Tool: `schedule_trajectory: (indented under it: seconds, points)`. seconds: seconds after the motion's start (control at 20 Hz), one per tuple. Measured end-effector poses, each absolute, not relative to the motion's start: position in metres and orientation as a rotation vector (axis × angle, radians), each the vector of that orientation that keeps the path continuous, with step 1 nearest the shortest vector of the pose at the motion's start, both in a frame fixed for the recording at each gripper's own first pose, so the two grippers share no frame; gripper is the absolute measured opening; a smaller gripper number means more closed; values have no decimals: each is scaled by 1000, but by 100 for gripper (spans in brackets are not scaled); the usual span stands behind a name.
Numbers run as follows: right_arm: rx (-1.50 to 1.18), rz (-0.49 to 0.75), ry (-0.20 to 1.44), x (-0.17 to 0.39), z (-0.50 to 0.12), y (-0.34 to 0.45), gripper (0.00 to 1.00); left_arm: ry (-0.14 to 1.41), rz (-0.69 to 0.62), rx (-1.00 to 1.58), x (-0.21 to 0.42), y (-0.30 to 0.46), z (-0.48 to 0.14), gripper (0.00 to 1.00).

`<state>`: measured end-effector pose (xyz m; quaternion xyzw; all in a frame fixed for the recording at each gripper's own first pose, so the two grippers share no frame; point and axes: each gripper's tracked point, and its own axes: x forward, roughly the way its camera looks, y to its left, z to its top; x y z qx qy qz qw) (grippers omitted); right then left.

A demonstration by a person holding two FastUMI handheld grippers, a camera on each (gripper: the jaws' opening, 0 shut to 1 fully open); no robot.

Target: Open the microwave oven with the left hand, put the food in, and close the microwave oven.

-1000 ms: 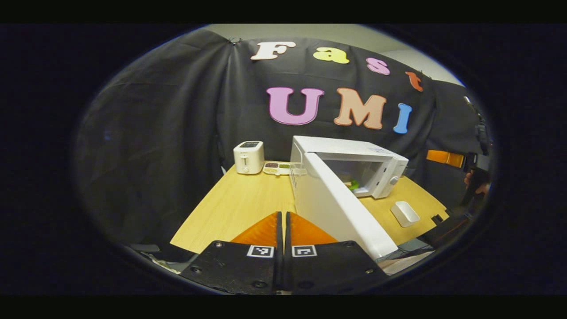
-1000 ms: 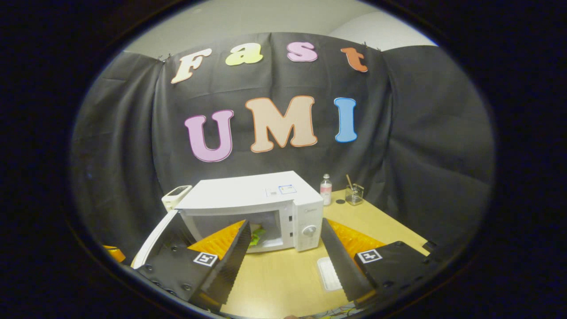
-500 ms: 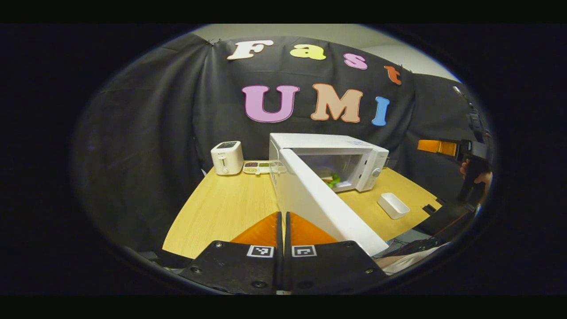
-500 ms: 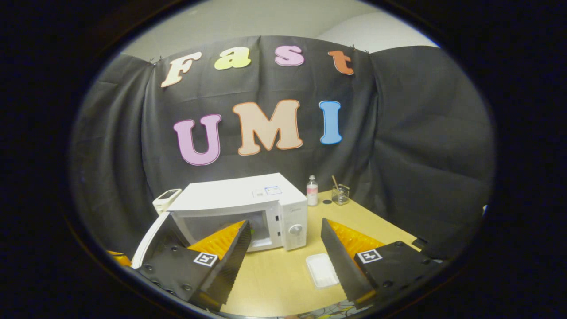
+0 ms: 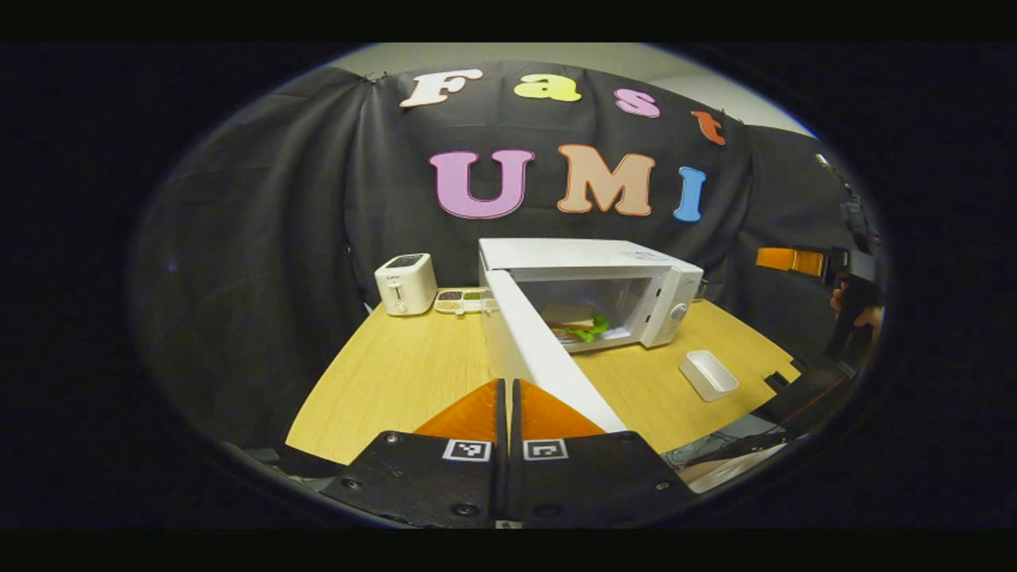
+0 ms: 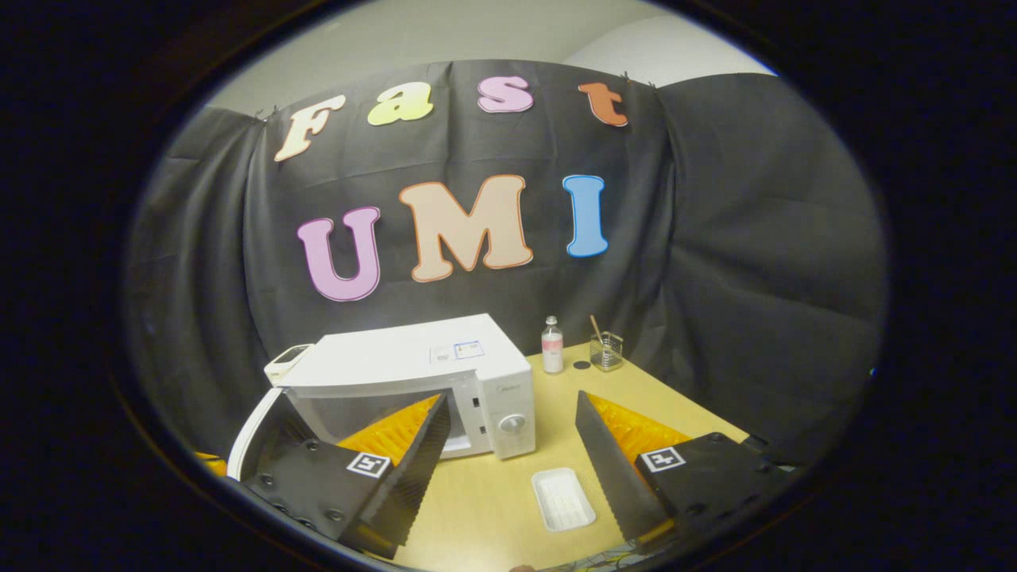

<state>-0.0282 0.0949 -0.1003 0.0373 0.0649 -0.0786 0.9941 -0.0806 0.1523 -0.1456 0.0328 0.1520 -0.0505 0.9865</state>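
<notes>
Left gripper view: the microwave oven [image 5: 592, 290] stands on the wooden table [image 5: 397, 373] at about 1 o'clock from the left gripper [image 5: 508, 417], its door [image 5: 548, 357] swung open toward the camera and seen nearly edge-on, the free end of the door reaching down beside the gripper's fingers. Inside the lit cavity lies the food [image 5: 578, 324], a sandwich with a green leaf showing at its edge, resting on the cavity floor. The left gripper's fingers are pressed together with nothing between them. At 11 o'clock a white toaster [image 5: 405, 284] stands near the back of the table, and just to its right, between it and the oven, sits a divided tray [image 5: 463, 299] holding dark and green contents too small to identify. At 2 o'clock an empty white rectangular dish [image 5: 708, 374] rests on the table, apart from the oven. At 3 o'clock, well away, a hand [image 5: 856, 311] holds the right gripper. Right gripper view: the right gripper [image 6: 508, 453] has its fingers spread wide and holds nothing; the white dish [image 6: 562, 498] lies on the table between them, below. At 1 o'clock, at the table's far edge, stand a small bottle [image 6: 551, 346] and a clear glass [image 6: 606, 351] with a stick in it.
</notes>
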Motion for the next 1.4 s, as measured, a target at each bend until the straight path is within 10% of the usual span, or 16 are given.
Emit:
schedule_trajectory:
  seconds: [1.4]
  points:
    - [55, 42, 236, 26, -129, -26, 98, 289, -59, -132, 27, -40, -158, 0]
